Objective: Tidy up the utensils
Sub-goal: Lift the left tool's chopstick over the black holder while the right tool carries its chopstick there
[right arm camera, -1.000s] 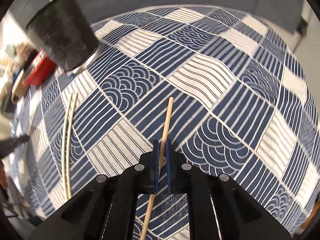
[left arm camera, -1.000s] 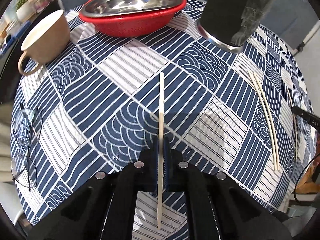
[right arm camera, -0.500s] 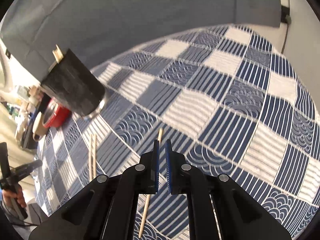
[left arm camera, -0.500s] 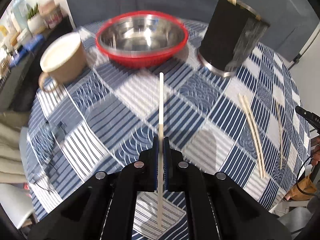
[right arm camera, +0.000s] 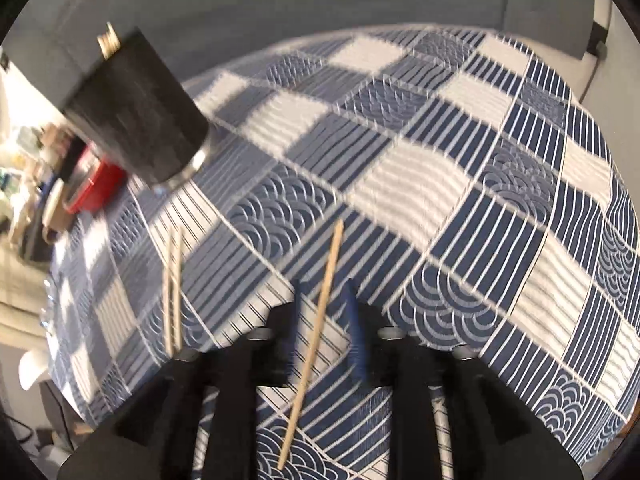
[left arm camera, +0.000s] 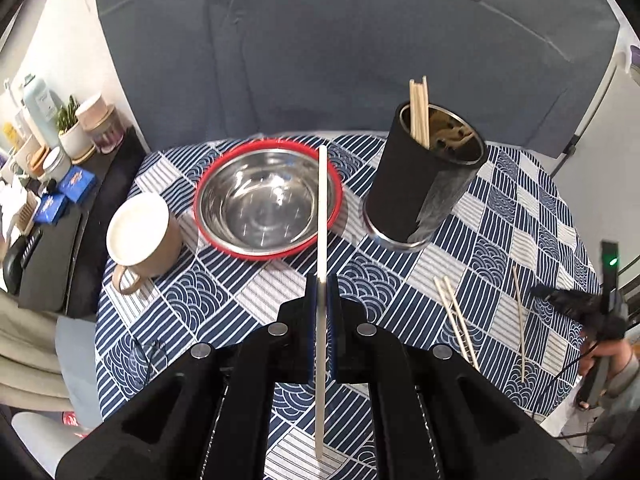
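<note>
Standing up and to the right of the left gripper [left arm camera: 322,308], the black holder [left arm camera: 424,184] awaits the pale chopstick [left arm camera: 322,216] clamped tight there, its length along the fingers. Between the right gripper's [right arm camera: 324,320] opening jaws a tan chopstick [right arm camera: 316,328] slants, unpinched.

Patterned blue tablecloth [left arm camera: 500,216], mug [left arm camera: 140,236], red-rimmed steel bowl [left arm camera: 268,204], black holder [left arm camera: 424,184], seemingly three loose chopsticks [left arm camera: 456,320]
</note>
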### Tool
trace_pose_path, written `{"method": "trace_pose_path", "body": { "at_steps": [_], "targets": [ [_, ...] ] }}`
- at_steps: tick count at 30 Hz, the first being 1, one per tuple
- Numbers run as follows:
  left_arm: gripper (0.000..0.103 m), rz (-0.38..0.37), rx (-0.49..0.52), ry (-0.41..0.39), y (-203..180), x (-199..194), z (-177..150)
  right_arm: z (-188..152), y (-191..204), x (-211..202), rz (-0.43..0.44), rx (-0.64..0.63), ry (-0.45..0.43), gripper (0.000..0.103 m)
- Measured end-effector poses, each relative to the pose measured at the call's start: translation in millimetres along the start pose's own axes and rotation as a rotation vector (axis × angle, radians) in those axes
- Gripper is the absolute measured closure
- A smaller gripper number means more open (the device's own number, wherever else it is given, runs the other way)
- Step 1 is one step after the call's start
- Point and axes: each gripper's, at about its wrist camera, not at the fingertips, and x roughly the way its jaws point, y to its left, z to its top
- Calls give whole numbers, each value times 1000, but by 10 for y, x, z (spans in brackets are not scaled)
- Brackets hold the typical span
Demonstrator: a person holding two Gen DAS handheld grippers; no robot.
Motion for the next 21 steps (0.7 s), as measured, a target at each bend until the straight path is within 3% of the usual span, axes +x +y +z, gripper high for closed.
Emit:
{"method": "trace_pose_path", "body": {
  "at_steps": [7,9,11,13,21],
  "targets": [
    [98,-21,-15,1,-19,-44,76,-76,87,219,-136,-45,70,73],
    [98,-29,-21,4,-21,-36,80,-84,107,231,-134,-41,68,74],
    [98,-40,-22,8,-31,-27,79,-89,169,247,-191,-76,65,83],
    [98,-44,-17,15,-46,-15,78,-99,216,254,-189,-100,64,93],
    [98,-52,-6,18,-76,-8,70,-82,-47,194,-102,27,84,98]
  ]
}}
